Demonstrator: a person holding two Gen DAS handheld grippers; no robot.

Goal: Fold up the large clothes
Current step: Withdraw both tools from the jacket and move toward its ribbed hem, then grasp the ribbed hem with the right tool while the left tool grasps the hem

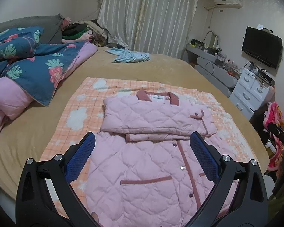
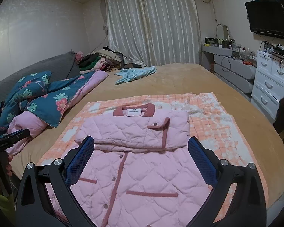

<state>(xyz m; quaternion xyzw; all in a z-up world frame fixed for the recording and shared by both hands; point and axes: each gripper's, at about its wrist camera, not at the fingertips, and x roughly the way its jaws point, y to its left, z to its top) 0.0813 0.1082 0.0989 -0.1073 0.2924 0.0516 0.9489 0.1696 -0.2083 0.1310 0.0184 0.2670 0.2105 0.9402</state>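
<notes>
A pink quilted jacket with dusty-rose trim and snap buttons lies flat on an orange checked blanket on the bed. Both sleeves are folded across its chest below the collar. My left gripper hovers open above the jacket's middle, its blue pads wide apart with nothing between them. My right gripper is open too, held over the same garment, fingers straddling the folded sleeves' lower edge. Part of the other gripper shows at the right edge of the left wrist view and the left edge of the right wrist view.
A tan bed sheet surrounds the blanket. A blue floral duvet is heaped at the left. A light blue garment lies farther back. White drawers stand right of the bed.
</notes>
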